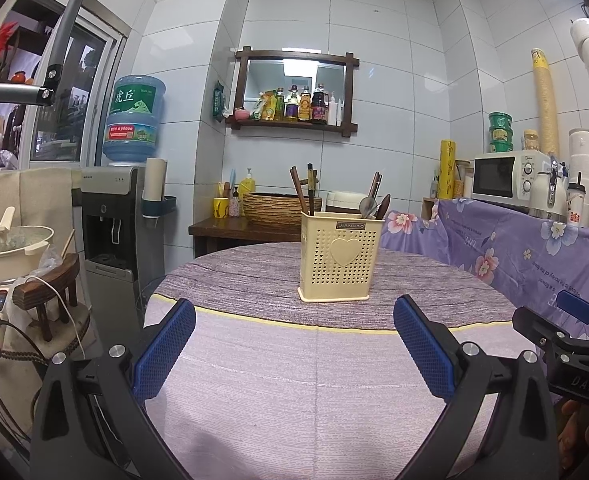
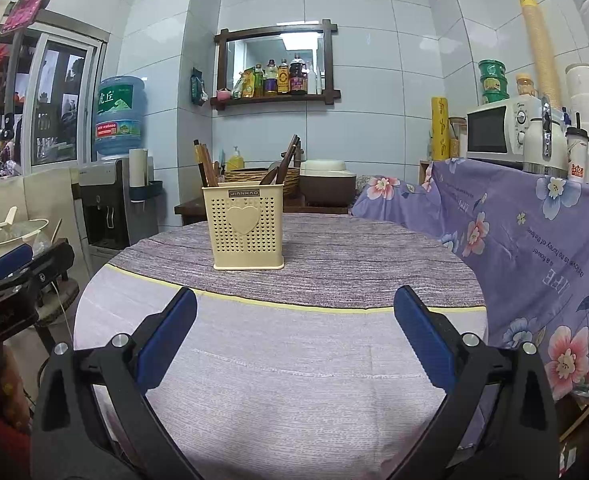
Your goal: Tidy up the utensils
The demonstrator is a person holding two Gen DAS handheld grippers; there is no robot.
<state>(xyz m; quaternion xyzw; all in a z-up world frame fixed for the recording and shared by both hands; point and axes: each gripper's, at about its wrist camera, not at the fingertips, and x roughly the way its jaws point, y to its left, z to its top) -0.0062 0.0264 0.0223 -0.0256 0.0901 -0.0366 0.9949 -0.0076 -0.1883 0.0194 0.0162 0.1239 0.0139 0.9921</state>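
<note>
**On the round table: holder loaded, both claws released**

At the far half of the table [image 1: 254, 380] stands a cream utensil holder [image 1: 340, 258], upright, with chopsticks [image 1: 299, 194] and spoons [image 1: 368, 205] inside. The left gripper [image 1: 294, 316] and right gripper [image 2: 296, 312] hang near, spread wide, grasping nothing.

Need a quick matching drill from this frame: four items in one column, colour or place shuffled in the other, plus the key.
Items
1. utensil holder
2. microwave
3. water jug
4. sauce bottles

Descriptions
A. on the wall shelf
B. blue, on top of the dispenser
C. cream, heart on its front, on the round table
D. white, on the flowered purple cover at right

Pairs: 1-C, 2-D, 3-B, 4-A
</note>
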